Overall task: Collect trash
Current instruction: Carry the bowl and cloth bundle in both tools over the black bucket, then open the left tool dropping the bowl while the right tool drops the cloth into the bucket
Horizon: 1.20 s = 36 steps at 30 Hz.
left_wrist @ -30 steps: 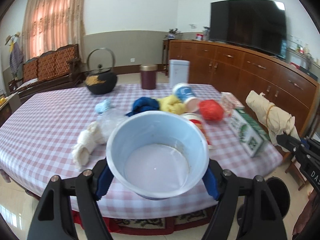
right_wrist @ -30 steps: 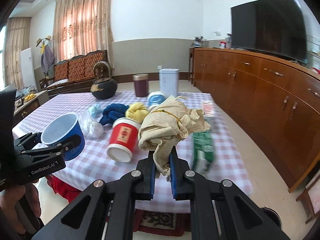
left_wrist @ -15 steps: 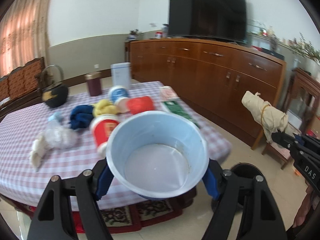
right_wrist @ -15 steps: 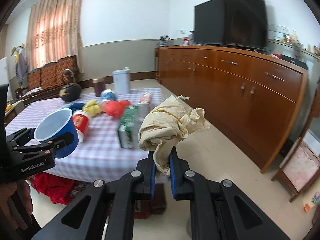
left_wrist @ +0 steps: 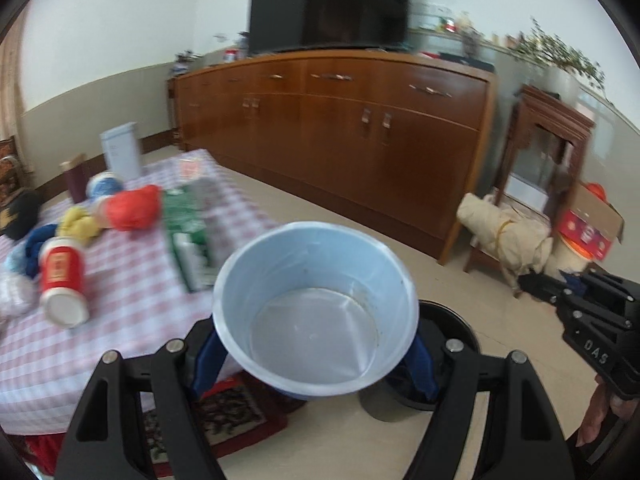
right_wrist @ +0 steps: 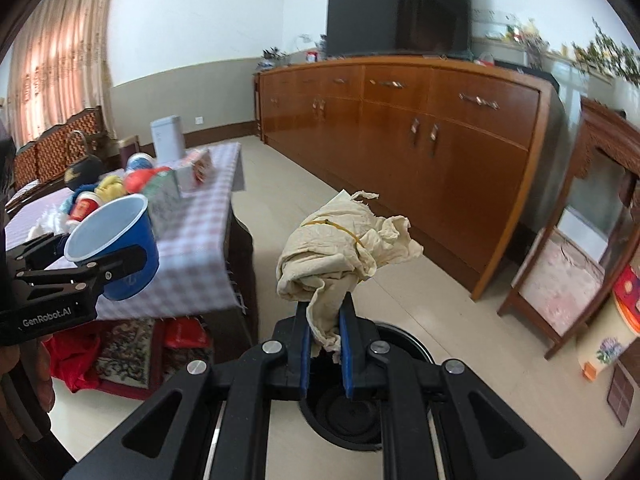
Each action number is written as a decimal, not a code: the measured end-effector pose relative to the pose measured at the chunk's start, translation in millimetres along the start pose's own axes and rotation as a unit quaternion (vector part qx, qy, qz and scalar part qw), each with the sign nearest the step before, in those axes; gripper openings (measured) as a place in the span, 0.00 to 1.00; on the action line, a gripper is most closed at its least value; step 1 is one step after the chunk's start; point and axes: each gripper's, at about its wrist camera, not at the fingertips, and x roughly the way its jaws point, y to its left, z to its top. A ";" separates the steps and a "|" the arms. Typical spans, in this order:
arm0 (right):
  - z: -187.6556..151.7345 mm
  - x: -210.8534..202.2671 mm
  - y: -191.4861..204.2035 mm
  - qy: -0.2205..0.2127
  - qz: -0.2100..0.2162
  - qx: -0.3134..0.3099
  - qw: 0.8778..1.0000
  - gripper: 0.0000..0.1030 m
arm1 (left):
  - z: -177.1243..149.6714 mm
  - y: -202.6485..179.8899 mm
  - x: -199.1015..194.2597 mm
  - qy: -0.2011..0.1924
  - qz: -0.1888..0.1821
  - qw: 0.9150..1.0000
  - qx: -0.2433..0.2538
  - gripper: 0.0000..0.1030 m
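My left gripper (left_wrist: pixel 316 360) is shut on a blue paper cup (left_wrist: pixel 316 308), empty inside; the cup also shows in the right wrist view (right_wrist: pixel 116 248). My right gripper (right_wrist: pixel 325 320) is shut on a bundle of cream cloth tied with a yellow band (right_wrist: pixel 340 248); the bundle also shows in the left wrist view (left_wrist: pixel 506 236). A black round bin (right_wrist: pixel 348 404) stands on the floor right below my right gripper, its opening partly hidden by the fingers. In the left wrist view the bin (left_wrist: pixel 444 356) sits behind the cup.
The checked-cloth table (left_wrist: pixel 128 280) at the left carries a red cup (left_wrist: pixel 62 276), a green carton (left_wrist: pixel 188 232), a red bag (left_wrist: pixel 134 206) and yarn-like bundles. A long wooden sideboard (right_wrist: pixel 400 136) runs along the wall. A small wooden stand (right_wrist: pixel 580 260) is at the right.
Both grippers have swung right, away from the table and out over the floor. The black bin has come into view under the right gripper. Both grips are unchanged.
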 end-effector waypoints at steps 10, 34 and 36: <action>-33.8 21.3 -41.0 0.034 -0.012 0.012 0.999 0.12 | -8.2 -58.8 40.7 0.030 -0.047 0.998 0.037 0.74; -108.5 142.1 -111.2 0.170 0.035 -0.040 0.984 1.00 | -60.2 -99.1 169.0 0.191 -0.102 0.976 0.039 0.97; -109.4 142.1 -115.1 0.170 0.030 -0.035 0.984 1.00 | -61.8 -93.9 163.4 0.186 -0.091 0.978 0.033 0.99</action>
